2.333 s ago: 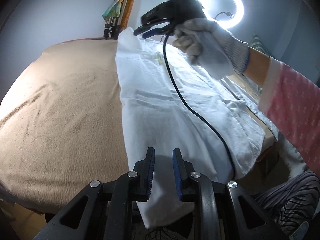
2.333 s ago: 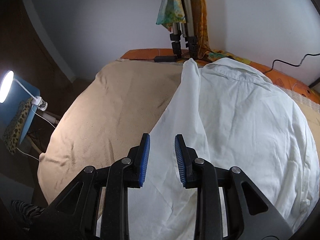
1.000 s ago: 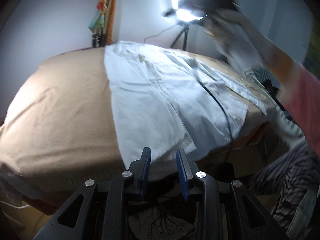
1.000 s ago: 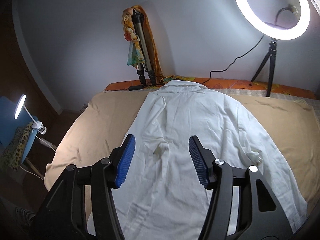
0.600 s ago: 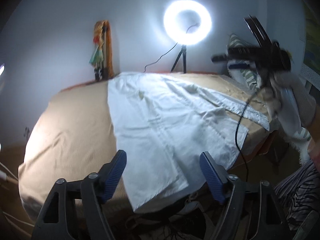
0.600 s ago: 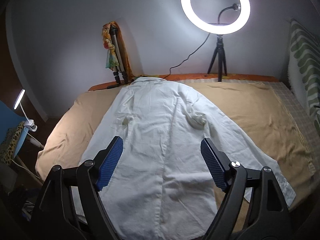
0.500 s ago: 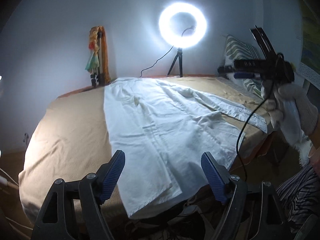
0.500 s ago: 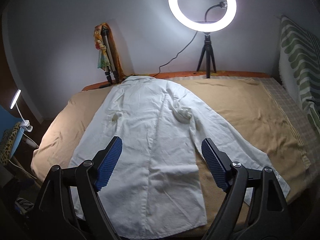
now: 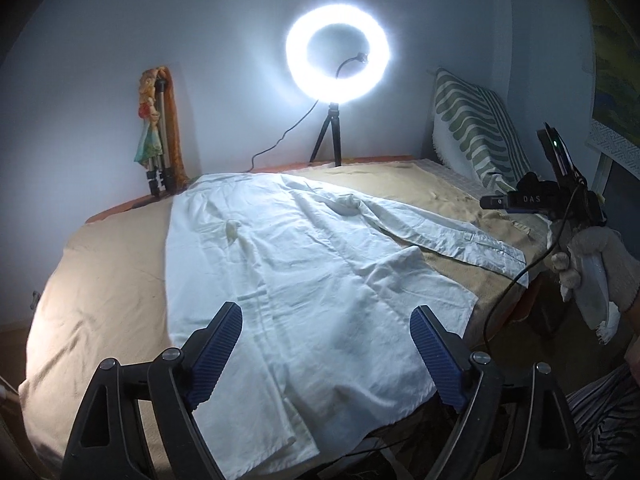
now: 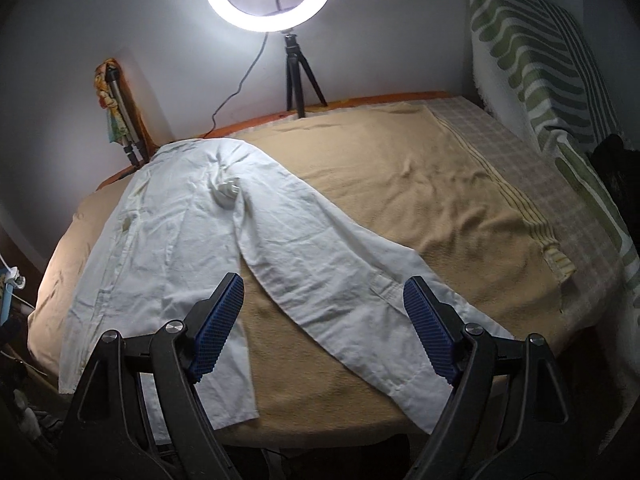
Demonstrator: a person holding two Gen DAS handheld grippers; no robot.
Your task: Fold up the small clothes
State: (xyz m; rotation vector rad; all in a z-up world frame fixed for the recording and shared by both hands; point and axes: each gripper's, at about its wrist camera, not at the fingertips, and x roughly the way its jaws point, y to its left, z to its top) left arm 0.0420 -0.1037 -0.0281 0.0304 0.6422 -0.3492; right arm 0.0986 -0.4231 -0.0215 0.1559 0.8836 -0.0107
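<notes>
A white long-sleeved shirt lies spread on the tan bed cover, collar toward the far wall. Its hem hangs over the near edge. My left gripper hovers over the shirt's lower body, its jaws opening wide, and the cloth lies below them ungripped. My right gripper is open above the outstretched sleeve, which runs to the bed's near right edge. The left wrist view shows the right gripper at the far right, held by a gloved hand.
A lit ring light on a small tripod stands at the back wall. A folded tripod with colourful cloth leans at the back left. A green-striped pillow lines the right wall. A black cable dangles from the right gripper.
Both grippers went from nearly shut at the shirt's left edge to wide open. They pulled back, and the right one swung rightward over the sleeve. The shirt now lies flat.
</notes>
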